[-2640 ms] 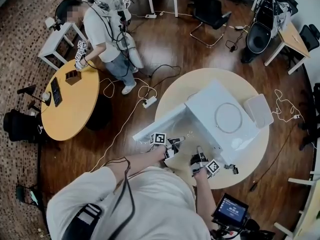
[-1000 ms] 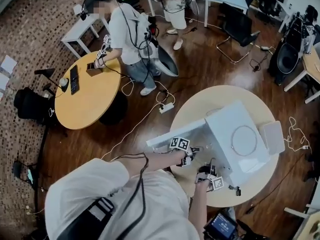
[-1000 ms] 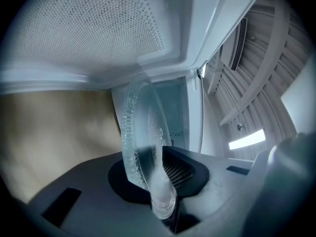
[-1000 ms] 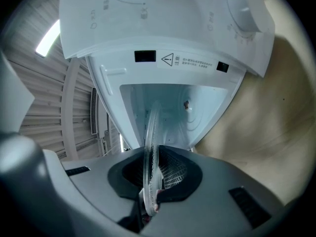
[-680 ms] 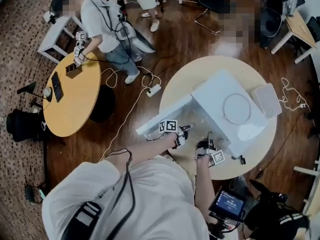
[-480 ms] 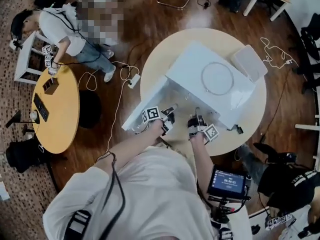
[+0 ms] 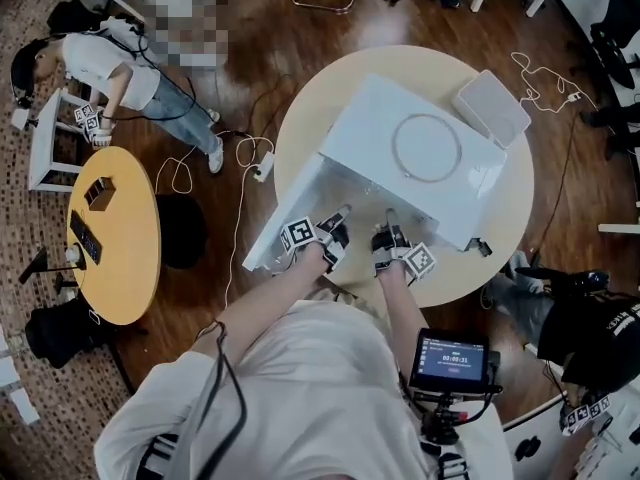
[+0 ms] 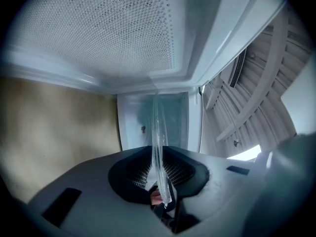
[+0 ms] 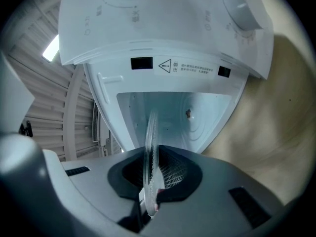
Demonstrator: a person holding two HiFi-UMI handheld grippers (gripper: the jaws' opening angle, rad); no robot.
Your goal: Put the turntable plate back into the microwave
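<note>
Since the earliest frame the head view has been swung round, so that the open front of the white box-shaped microwave (image 7: 370, 138) now faces the lower edge; both grippers are kept at that opening. From above, the left gripper (image 7: 340, 216) and the right gripper (image 7: 388, 220) are seen side by side at the cavity mouth. The microwave stands on the round beige table (image 7: 320, 88), and its white door (image 7: 285, 208) is swung out beyond the left gripper. The clear glass turntable plate (image 8: 159, 142) cannot be made out from above. It is shown only in the gripper views, where each gripper's jaws are clenched on its rim. In both it is seen edge-on, as a thin line running from the jaws straight toward the cavity. The small hub (image 9: 187, 113) on the ringed cavity floor and the round white knob (image 9: 242, 14) are shown in the right gripper view alone. The door's perforated window (image 8: 113, 28) is shown in the left gripper view alone.
</note>
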